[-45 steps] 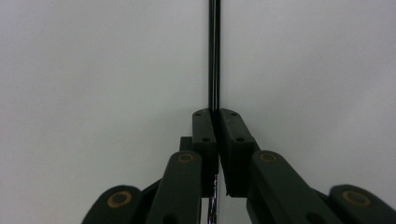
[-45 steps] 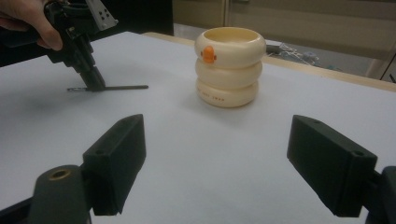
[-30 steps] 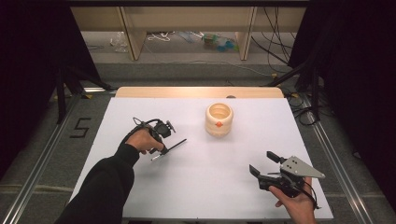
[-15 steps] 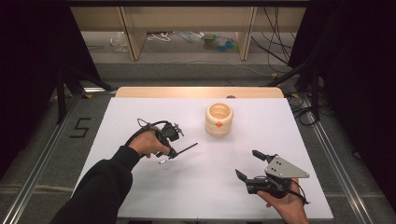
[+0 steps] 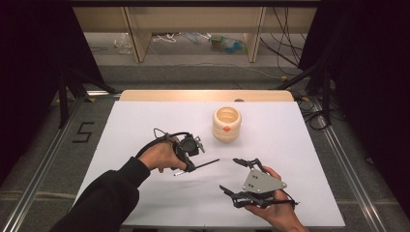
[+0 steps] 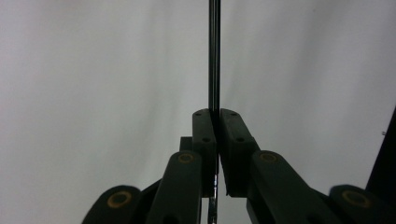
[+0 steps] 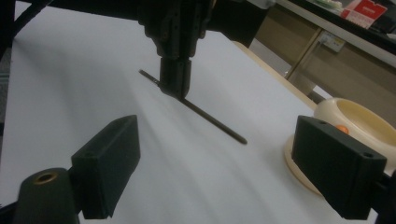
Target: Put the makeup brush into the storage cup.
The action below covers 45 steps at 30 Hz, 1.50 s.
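My left gripper (image 5: 186, 167) is shut on a thin dark rod (image 5: 205, 163) and holds it low over the white table (image 5: 140, 121); the rod points right. In the left gripper view the jaws (image 6: 217, 122) are pressed together on the rod (image 6: 214, 56). To its right my right gripper (image 5: 227, 174) is open, its jaws facing the rod's free end with nothing between them. In the right gripper view the pads (image 7: 109, 163) stand wide apart, with the rod (image 7: 210, 121) and the left gripper (image 7: 175, 79) ahead.
A cream ribbed bowl (image 5: 226, 124) with an orange mark stands at the table's back centre, also at the right in the right gripper view (image 7: 355, 116). A wooden strip (image 5: 208, 95) edges the table's far side. Metal rails run along both sides.
The left gripper has carried the rod right and toward the near edge. The right gripper has moved left toward the table's centre, staying open.
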{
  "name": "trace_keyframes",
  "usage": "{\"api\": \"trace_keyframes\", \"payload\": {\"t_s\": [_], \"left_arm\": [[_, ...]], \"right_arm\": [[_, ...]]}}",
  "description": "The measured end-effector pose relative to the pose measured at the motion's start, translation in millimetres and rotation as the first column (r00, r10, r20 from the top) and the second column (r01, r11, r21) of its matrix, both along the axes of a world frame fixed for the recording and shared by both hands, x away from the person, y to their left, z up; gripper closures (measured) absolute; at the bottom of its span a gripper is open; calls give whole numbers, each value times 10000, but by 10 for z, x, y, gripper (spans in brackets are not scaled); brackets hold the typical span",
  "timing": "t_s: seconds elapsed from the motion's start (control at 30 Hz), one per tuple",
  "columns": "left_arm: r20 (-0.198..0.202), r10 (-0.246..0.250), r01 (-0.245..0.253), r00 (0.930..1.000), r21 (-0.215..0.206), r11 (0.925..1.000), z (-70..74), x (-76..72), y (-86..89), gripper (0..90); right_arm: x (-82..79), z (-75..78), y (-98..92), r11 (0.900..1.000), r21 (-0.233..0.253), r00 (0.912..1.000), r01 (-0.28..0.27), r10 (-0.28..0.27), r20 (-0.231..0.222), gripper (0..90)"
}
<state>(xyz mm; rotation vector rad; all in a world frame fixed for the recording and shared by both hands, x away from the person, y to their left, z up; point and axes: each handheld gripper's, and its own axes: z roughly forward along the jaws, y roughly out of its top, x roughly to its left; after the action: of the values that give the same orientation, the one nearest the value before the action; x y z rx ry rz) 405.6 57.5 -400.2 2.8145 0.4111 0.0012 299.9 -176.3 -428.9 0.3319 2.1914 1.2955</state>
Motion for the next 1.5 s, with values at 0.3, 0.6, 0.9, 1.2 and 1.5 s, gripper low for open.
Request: {"api": "trace_keyframes", "payload": {"t_s": [0.3,0.6,0.9,1.2,1.5], "left_arm": [[-130,-393,392,9991,-55,9992,58,-122,-84,854],[-222,-471,473,9986,105,9988,56,-143,-88,854],[-262,-593,596,9979,117,9982,83,-172,-128,854],[-270,-698,703,9972,187,9973,127,-196,-165,854],[-238,-879,886,9958,274,9957,140,-222,-186,854]], "right_arm": [[17,-46,229,9881,-1465,9957,-476,586,723,195],[64,-105,371,9632,-2605,9863,-658,1023,1291,254],[114,-162,485,9296,-3600,9765,-787,1446,1598,340],[135,-170,542,8770,-4762,9498,-644,2002,2403,452],[137,-188,582,8526,-5209,9361,-420,2158,2777,553]]}}
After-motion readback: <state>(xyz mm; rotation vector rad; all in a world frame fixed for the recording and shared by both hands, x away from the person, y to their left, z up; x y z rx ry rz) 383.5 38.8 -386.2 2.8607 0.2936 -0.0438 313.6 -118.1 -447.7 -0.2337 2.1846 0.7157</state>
